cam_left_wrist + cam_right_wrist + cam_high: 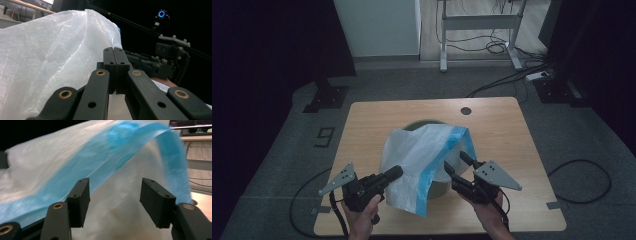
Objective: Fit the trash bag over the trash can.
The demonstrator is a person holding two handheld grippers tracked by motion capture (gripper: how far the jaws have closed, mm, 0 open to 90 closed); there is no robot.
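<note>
A white plastic bag with a blue band is draped over a round olive bin at the middle of the table. My left gripper sits at the bag's left edge with its jaws pressed together; thin film bunches right beside them. My right gripper is open at the bag's right side, just under the blue rim. In the right gripper view the blue band arches over the spread jaws, and white film lies ahead between them.
The wooden table has a dark cable hole at the back. Cables lie on the grey floor. A white desk frame and a black stand base are beyond. The other gripper is visible past my left jaws.
</note>
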